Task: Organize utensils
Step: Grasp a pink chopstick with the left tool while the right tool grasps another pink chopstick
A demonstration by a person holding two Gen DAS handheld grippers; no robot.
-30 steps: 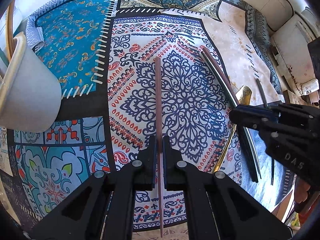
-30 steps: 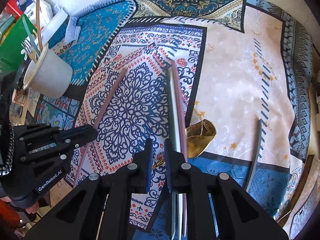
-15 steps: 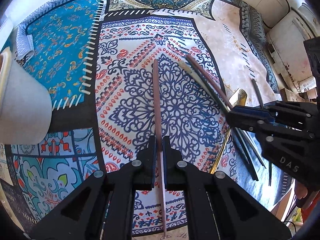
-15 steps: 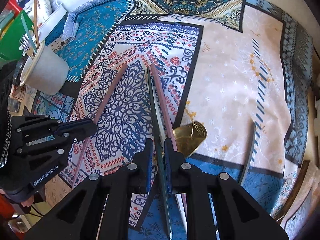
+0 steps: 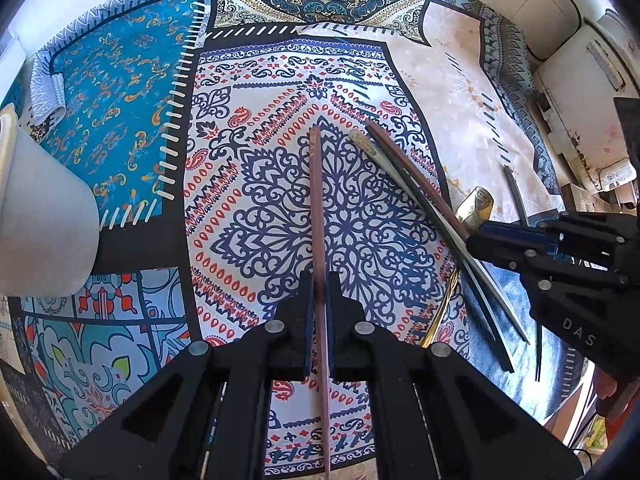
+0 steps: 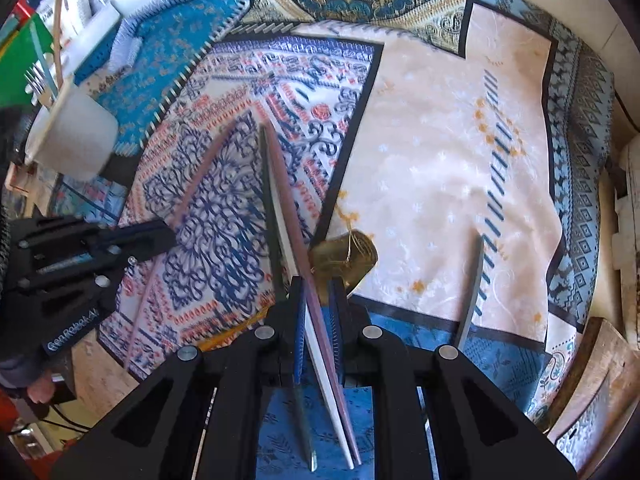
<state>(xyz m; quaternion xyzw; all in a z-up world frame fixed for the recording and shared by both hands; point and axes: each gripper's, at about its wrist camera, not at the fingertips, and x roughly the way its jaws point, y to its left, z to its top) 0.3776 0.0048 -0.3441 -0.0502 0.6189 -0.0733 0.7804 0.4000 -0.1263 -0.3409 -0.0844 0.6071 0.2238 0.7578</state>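
My left gripper point(image 5: 319, 280) is shut on one reddish-brown chopstick point(image 5: 316, 200), held above the patterned cloth and pointing away from me. Beside it, my right gripper point(image 6: 316, 284) is shut on a bundle of three chopsticks point(image 6: 276, 184), dark green, white and pink, which lean left toward the single one. In the left wrist view the right gripper point(image 5: 480, 236) grips that bundle point(image 5: 400, 160) at the right. A gold spoon point(image 6: 348, 252) lies on the cloth just beyond the right fingers. A white cup point(image 6: 76, 136) with a fork point(image 6: 34, 80) and other sticks stands at the left.
A grey chopstick point(image 6: 472, 288) lies alone on the cream part of the cloth at the right. The patchwork tablecloth point(image 5: 120, 92) covers the table. A green box point(image 6: 16, 64) and clutter stand behind the cup. A white wall runs along the far edge.
The far ends of the right gripper's bundle have swung left, closer to the single chopstick. The left gripper has drifted away from the white cup, which now sits at the picture's edge.
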